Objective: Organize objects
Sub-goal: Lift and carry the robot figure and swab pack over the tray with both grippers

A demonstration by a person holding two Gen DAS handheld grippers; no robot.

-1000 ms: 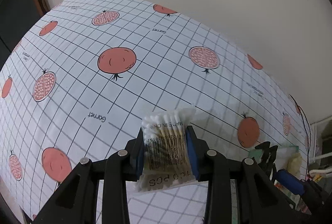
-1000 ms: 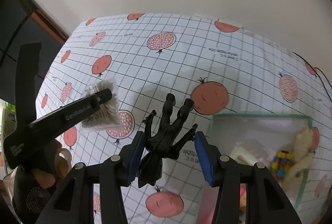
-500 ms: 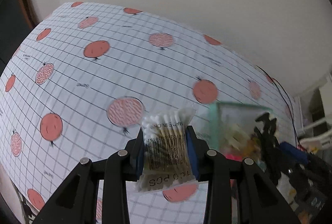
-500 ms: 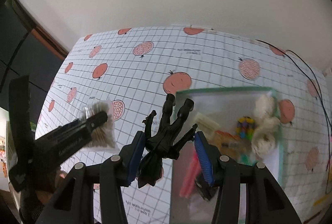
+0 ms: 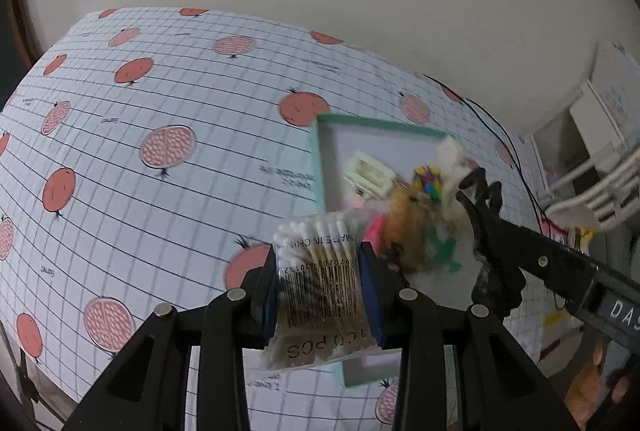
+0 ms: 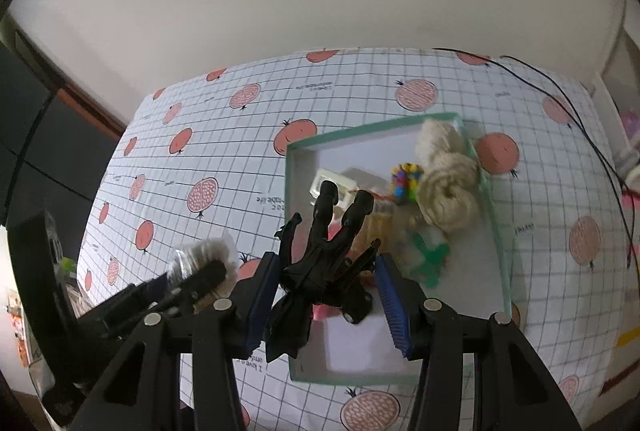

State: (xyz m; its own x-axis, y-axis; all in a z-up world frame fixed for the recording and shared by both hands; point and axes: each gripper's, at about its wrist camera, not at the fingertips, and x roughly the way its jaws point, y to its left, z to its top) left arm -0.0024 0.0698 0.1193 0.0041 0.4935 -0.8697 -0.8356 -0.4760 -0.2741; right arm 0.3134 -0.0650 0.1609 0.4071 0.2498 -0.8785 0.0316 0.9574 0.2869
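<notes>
Left gripper (image 5: pixel 320 295): matte black plastic frame, blue ribbed finger pads (image 5: pixel 370 295), silver round screws. Right gripper (image 6: pixel 326 301): identical build; white lettering on its side.

I see the shallow green-rimmed cardboard tray (image 6: pixel 496 231) on the worktop (image 6: pixel 240 135); inside it, the cream yarn bundles (image 6: pixel 448 191) lie right of the small multicoloured bead toy (image 6: pixel 406 177).

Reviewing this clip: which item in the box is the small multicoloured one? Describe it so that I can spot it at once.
Start at the green-rimmed box on the pomegranate-print tablecloth. Near its far right corner lie cream yarn bundles; the multicoloured beaded piece sits just left of them. It alone there mixes yellow, blue, red and green in tiny blocks.
</notes>
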